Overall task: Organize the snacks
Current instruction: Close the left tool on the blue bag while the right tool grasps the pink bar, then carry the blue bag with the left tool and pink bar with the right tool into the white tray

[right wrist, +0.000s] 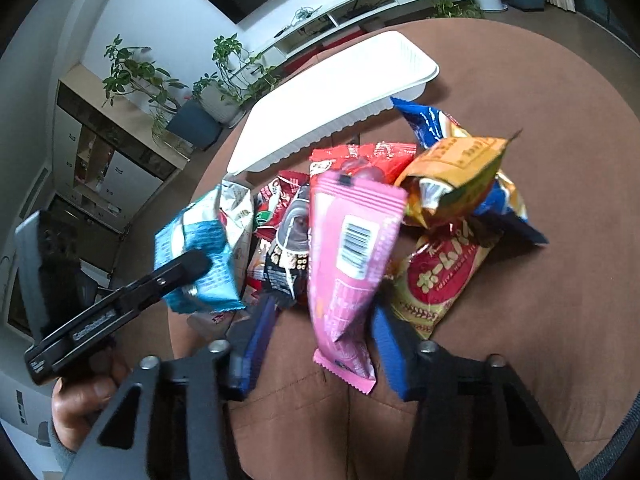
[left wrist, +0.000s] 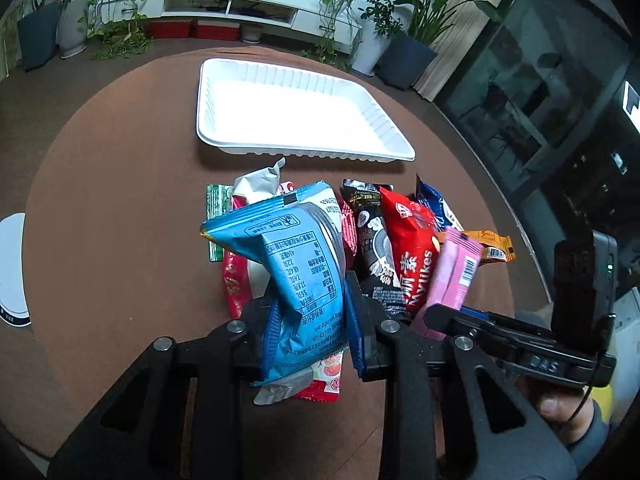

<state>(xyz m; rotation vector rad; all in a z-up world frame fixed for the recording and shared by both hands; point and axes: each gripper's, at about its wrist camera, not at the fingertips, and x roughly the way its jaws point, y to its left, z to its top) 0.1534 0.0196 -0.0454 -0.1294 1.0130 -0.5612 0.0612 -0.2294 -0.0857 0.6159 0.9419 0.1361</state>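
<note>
My left gripper is shut on a light blue snack pack and holds it lifted over the snack pile; it also shows in the right wrist view. My right gripper has its blue-padded fingers on both sides of a pink snack pack, which stands tilted between them; the left finger stands apart from the pack, and contact on the right is unclear. The pink pack also shows in the left wrist view. An empty white tray lies beyond the pile.
The pile on the round brown table holds a red Mylikes bag, a black bag, an orange pack, a dark blue bag and a red-yellow pack. A white disc lies at the left edge.
</note>
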